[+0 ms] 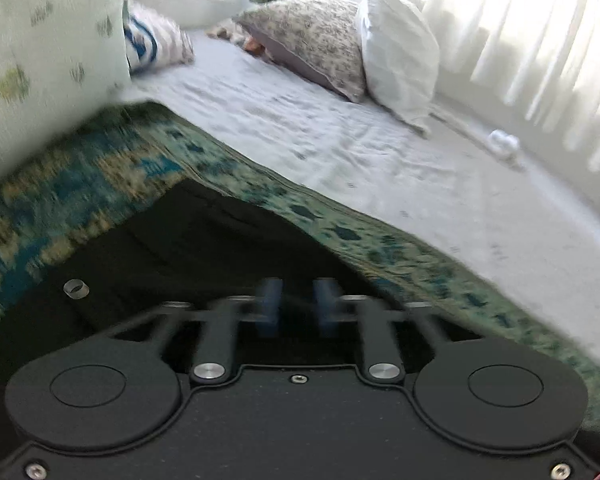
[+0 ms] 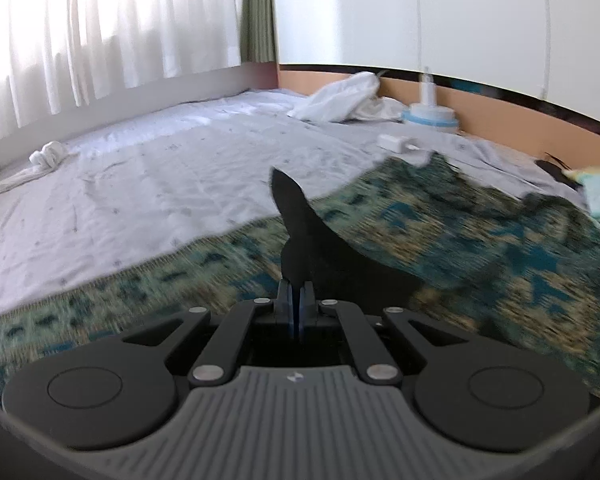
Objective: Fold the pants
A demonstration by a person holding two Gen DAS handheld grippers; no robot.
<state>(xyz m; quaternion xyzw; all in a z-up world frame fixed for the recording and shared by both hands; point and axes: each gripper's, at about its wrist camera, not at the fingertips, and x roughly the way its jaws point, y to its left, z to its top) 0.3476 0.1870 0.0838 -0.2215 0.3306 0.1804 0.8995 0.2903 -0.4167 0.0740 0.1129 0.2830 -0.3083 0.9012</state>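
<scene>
The black pants [image 1: 188, 248] lie on the patterned blanket [image 1: 80, 184] on the bed, one edge pinched up by the clenched right tongs [image 2: 299, 296] for folding, while the left tongs [image 1: 298, 308] hang released above them.

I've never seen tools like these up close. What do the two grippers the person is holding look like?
Both are matte black, with two round discs at the corners and slim linkage bars joined by silver pins leading to two blue-padded fingers. The left gripper has a flat black top plate with small silver screws. The right gripper instead has a grey ribbed cover bearing a small pale logo. No cables, hands or sleeves show.
</scene>
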